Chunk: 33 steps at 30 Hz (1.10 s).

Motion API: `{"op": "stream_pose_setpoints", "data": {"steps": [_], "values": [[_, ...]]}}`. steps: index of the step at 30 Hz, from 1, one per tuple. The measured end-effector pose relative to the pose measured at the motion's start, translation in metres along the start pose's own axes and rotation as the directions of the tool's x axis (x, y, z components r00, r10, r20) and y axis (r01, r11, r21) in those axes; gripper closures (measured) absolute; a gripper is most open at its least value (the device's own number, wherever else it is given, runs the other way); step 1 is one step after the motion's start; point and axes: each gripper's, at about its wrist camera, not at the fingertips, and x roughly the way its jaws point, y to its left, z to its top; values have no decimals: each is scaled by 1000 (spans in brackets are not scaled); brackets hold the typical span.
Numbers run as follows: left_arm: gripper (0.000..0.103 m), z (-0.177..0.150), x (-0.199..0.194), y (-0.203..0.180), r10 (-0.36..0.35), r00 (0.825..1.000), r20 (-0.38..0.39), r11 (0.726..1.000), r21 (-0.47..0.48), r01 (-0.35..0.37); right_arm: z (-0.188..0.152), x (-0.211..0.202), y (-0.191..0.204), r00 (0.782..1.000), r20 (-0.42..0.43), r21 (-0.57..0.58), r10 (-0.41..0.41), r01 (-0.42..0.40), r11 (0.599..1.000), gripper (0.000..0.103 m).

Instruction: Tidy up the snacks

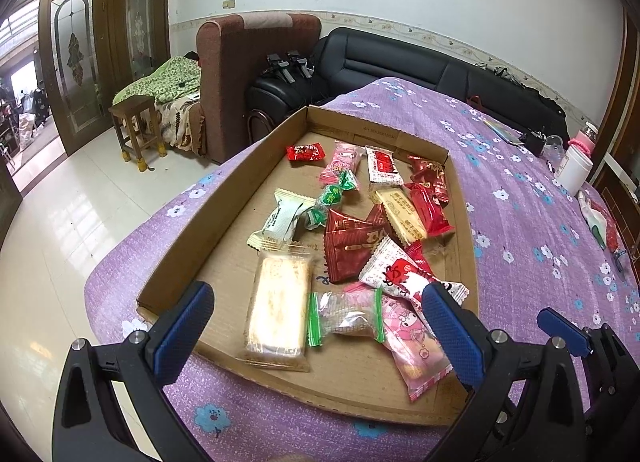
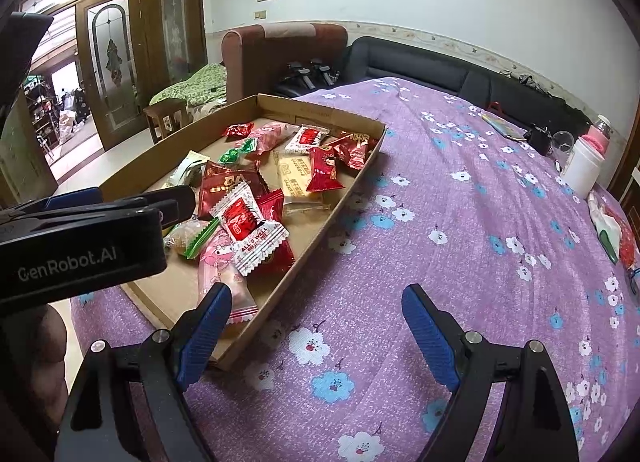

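Note:
A shallow cardboard tray (image 1: 224,198) (image 2: 344,190) lies on the purple flowered tablecloth (image 1: 520,198) (image 2: 460,222) and holds several wrapped snacks. Among them are a clear-wrapped pale cake (image 1: 278,310), a green-edged packet (image 1: 346,316), a pink packet (image 1: 408,342) (image 2: 220,274), a white and red packet (image 1: 404,276) (image 2: 248,228) and a dark red pouch (image 1: 352,246). My left gripper (image 1: 316,302) hovers open over the tray's near end, nothing between its fingers. My right gripper (image 2: 316,302) stands open above the cloth just right of the tray. The left gripper's body (image 2: 80,238) shows at the left of the right wrist view.
A white jar (image 1: 574,170) (image 2: 582,170), a clear cup (image 1: 554,144) and small items stand at the table's far right edge. Behind are a black sofa (image 1: 400,62), a brown armchair (image 1: 248,74) and a wooden stool (image 1: 136,126) on the tiled floor.

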Motion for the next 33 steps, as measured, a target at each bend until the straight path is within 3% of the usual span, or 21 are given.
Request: {"op": "stream_pose_setpoints", "data": {"steps": [27, 33], "values": [[0, -1, -6, 7, -40, 999, 4, 998, -55, 40, -7, -10, 14, 1000, 18, -44, 17, -16, 999, 13], [0, 12, -25, -2, -51, 998, 47, 999, -9, 52, -3, -32, -12, 996, 87, 38, -24, 21, 999, 13]]}}
